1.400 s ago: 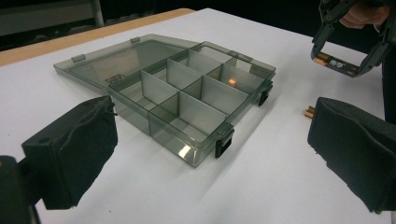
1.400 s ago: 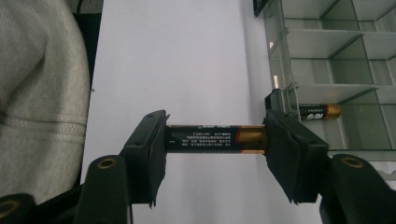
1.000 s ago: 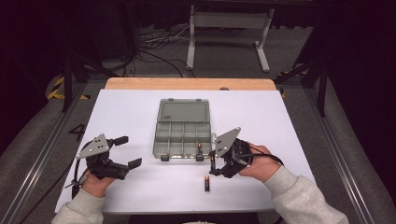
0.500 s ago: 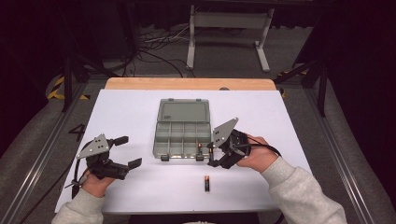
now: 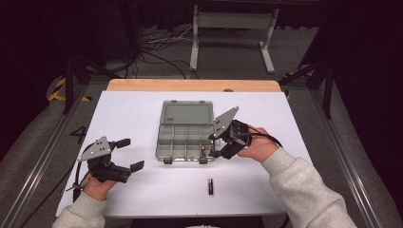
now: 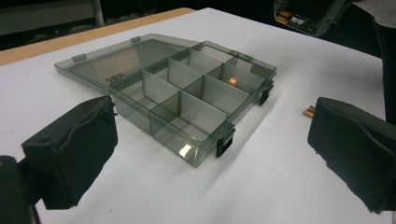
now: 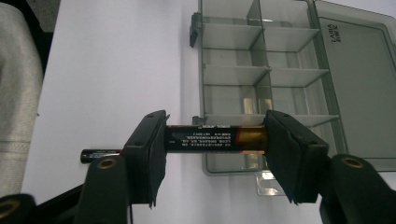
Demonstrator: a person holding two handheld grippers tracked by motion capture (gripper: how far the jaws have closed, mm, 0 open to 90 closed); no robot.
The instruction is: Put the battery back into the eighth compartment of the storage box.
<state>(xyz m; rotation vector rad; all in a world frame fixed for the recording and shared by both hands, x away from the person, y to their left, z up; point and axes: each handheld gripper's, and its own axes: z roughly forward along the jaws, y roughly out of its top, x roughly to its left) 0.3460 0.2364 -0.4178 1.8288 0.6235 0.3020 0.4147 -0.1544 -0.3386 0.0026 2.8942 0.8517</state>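
A clear grey compartment box (image 5: 186, 137) lies open in the middle of the white table, its lid (image 5: 185, 114) flat behind it. My right gripper (image 5: 212, 146) hovers at the box's front right corner, shut end to end on a black and copper battery (image 7: 215, 139). The box's empty compartments (image 7: 261, 84) lie just beyond that battery. A second battery (image 5: 210, 186) rests on the table near the front edge, and its end pokes out behind my right gripper's left jaw (image 7: 99, 154). My left gripper (image 5: 130, 153) rests open at the front left, aimed at the box (image 6: 187, 98).
The table (image 5: 294, 142) has bare white surface on both sides of the box. A wooden strip (image 5: 190, 85) runs along its far edge. Beyond it are cables and a metal stand (image 5: 233, 28) on a dark floor.
My right gripper has carried the battery away from the front edge and slightly up, toward the box's front right corner. The left gripper and the loose battery have stayed put.
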